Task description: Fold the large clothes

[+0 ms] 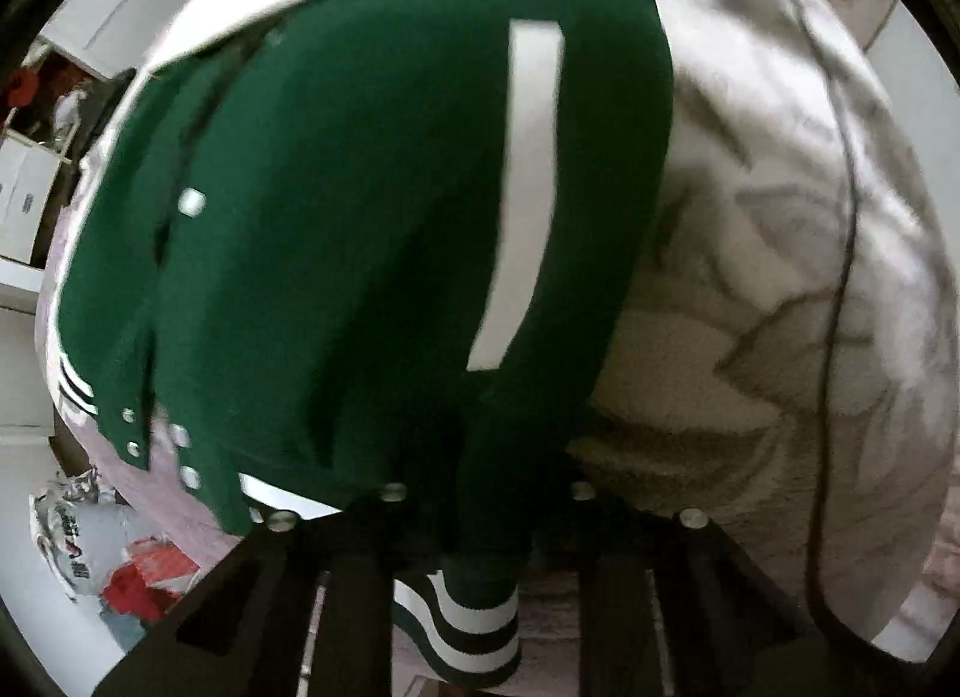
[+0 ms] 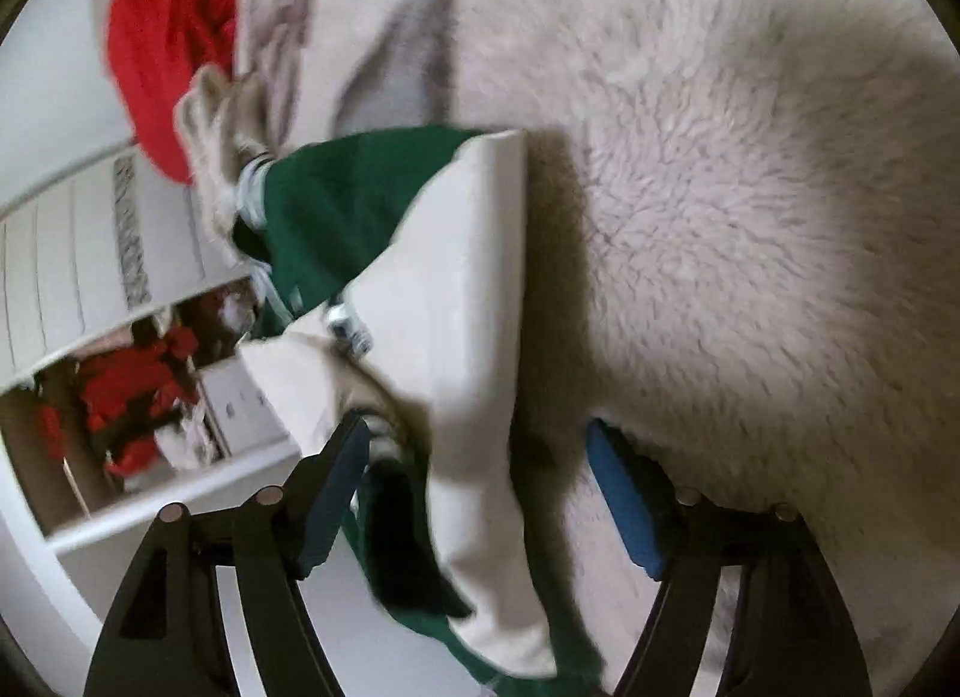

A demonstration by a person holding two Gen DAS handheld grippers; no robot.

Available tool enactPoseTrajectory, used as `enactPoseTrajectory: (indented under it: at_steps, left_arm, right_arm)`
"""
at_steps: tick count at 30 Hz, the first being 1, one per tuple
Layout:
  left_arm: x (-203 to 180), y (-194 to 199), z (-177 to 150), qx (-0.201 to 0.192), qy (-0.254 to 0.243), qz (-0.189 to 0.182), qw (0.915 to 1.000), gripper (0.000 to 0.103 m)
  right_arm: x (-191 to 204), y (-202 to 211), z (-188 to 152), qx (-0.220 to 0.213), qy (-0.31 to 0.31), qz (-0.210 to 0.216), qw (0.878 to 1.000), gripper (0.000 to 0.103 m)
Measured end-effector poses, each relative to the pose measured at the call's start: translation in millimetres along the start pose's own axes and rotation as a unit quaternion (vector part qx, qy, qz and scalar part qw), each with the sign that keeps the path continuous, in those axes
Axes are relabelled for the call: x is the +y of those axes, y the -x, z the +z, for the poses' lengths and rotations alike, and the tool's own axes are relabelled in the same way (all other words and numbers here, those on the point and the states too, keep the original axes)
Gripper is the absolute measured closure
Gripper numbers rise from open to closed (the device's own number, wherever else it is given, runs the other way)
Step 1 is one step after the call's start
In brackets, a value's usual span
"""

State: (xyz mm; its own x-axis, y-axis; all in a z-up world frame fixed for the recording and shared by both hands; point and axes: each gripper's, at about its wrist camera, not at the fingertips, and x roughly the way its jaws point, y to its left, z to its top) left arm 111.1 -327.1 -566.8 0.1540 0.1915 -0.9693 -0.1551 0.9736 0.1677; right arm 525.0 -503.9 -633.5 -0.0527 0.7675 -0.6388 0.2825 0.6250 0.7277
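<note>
Mid-fold: left tool (image 1: 459, 571) clamped on jacket (image 1: 372, 229) hem, right tool (image 2: 474, 493) released around sleeve (image 2: 462, 289). Next: pinch sleeve, fold inward.

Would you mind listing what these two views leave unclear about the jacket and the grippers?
- Left wrist view: left gripper fingertips, buried under the green jacket hem.
- Right wrist view: cream sleeve end, cut off at the bottom edge.
- Both views: jacket lettering, cropped and blurred.

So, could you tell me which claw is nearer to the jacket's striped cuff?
Left. The left claw is shut on the striped cuff of the green jacket. The right claw stands open around a cream sleeve, away from that cuff.
</note>
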Motion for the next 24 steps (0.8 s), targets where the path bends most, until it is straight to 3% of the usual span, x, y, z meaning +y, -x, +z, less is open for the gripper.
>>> enactPoseTrajectory:
  at_steps: [1,2,7,11,12,15,19,24]
  left_arm:
    - [7,9,-1,-0.015,-0.002,0.000,0.9999,0.090]
    - [13,18,-1,-0.028,-0.007,0.004,0.9996,0.091]
    - [68,66,6,-0.069,0.018,-0.006,0.9974,0.092]
    - [125,106,35,-0.090,0.061,-0.027,0.9937,0.092]
    - [123,114,36,-0.094,0.070,-0.029,0.9927,0.092]
    - [176,133,39,-0.102,0.106,-0.045,0.9882,0.092]
    - [263,124,32,-0.099,0.179,-0.090,0.9748,0.092]
    - [368,71,22,-0.082,0.262,-0.145,0.9506,0.092]
  right_arm:
    - [9,-2,-3,-0.005,0.020,-0.011,1.000,0.089]
    - [22,0,-8,-0.019,0.040,-0.033,0.998,0.092]
    - [99,28,-33,-0.046,0.112,-0.091,0.988,0.096]
    - [199,41,-58,-0.049,0.181,-0.117,0.975,0.096]
    - [230,39,-66,-0.049,0.200,-0.127,0.970,0.096]
    - [312,26,-83,-0.048,0.250,-0.158,0.954,0.097]
    - [426,-37,-103,-0.043,0.296,-0.199,0.933,0.097]
    - [539,-189,-113,-0.020,0.353,-0.281,0.892,0.097]
